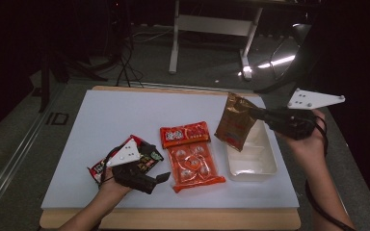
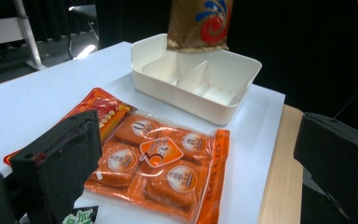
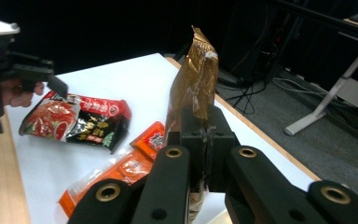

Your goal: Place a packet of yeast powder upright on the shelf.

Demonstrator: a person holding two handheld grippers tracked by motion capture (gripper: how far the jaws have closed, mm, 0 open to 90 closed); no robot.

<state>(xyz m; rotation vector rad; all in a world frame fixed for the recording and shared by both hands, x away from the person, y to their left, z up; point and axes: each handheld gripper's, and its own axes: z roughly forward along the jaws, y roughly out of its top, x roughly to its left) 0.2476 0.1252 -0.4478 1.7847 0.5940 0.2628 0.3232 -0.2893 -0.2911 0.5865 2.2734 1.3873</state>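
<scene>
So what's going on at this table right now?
A person is working with a gripper in each hand. The right gripper is shut on a gold bag, holding it up over the white divided bin. The left gripper is open, low over the table beside the orange pack, with a red-and-black packet lying by it.

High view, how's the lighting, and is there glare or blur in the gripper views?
High view: dim surroundings, bright floor reflection beyond the table. Left gripper view: the orange pack shines with glare; near tongs blurred. Right gripper view: the gold bag glints; background dark.
</scene>
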